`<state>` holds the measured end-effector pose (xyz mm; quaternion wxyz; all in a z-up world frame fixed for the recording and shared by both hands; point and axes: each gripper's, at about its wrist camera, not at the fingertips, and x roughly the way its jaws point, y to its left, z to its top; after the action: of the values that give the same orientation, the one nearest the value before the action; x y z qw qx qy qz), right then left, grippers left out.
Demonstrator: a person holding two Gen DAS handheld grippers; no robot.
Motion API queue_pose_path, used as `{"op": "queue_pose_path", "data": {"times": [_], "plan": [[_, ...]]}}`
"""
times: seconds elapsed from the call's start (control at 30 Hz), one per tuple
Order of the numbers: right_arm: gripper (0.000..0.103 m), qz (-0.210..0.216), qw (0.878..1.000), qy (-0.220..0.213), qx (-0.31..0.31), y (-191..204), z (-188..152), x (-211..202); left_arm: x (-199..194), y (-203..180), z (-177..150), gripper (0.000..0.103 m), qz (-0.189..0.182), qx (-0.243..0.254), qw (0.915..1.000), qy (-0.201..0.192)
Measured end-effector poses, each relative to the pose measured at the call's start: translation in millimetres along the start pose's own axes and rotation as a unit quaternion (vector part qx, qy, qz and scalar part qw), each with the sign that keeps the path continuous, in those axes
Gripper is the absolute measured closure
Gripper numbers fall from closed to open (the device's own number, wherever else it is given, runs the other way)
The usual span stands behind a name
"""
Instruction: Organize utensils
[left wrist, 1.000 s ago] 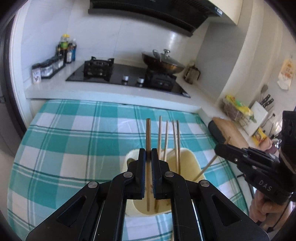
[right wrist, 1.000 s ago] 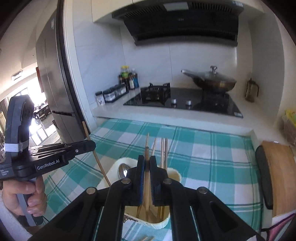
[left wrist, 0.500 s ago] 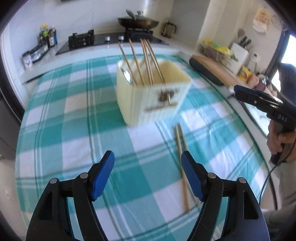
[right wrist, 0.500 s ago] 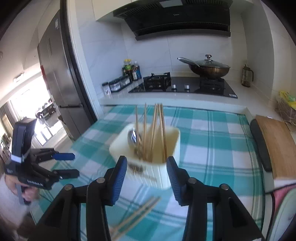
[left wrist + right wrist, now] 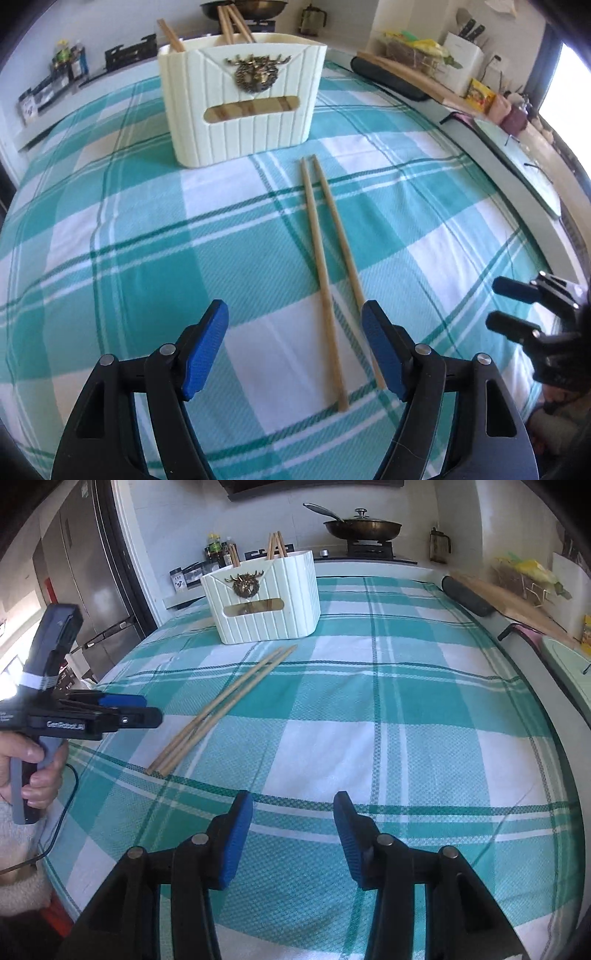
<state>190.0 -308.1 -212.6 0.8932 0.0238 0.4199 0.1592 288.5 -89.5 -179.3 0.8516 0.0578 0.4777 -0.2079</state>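
A cream utensil holder (image 5: 240, 99) with a brass emblem stands at the far side of the teal checked cloth (image 5: 110, 258), with several chopsticks upright in it. Two loose wooden chopsticks (image 5: 316, 236) lie side by side on the cloth in front of it. My left gripper (image 5: 295, 347) is open just above their near ends, with nothing gripped. My right gripper (image 5: 293, 834) is open over bare cloth, to the right of the same chopsticks (image 5: 221, 709). The right wrist view also shows the holder (image 5: 262, 594) and the left gripper (image 5: 125, 710) held in a hand (image 5: 29, 768).
Behind the table, a counter carries a hob with a lidded wok (image 5: 364, 526) and spice jars (image 5: 192, 576). A wooden cutting board (image 5: 509, 598) and a knife block (image 5: 461, 55) sit at the right. A steel fridge (image 5: 85, 572) stands at the left.
Both grippers were shut on chopsticks over the holder; they have let go, opened, and drawn back and down to the near side of the cloth.
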Motion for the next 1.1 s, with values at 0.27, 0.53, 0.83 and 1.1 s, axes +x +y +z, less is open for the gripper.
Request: {"op": "queue_pose_path", "data": {"times": [0.27,0.53,0.83,1.1], "plan": [[0.056,-0.001,1.000,-0.011,-0.025,15,-6,-5,29,1,15,0.027,0.029,-0.001,0.9995,0.007],[0.056,-0.003,1.000,-0.009,-0.014,12,-9,-4,43,-8,15,0.037,0.058,0.037,0.9975,0.013],[0.056,-0.005,0.999,0.013,-0.046,33,-2,11,22,21,0,0.098,0.046,-0.045,0.9978,0.015],[0.056,0.021,0.997,0.047,-0.058,69,49,61,-19,61,-51,0.097,0.080,-0.172,0.9818,-0.005]]}}
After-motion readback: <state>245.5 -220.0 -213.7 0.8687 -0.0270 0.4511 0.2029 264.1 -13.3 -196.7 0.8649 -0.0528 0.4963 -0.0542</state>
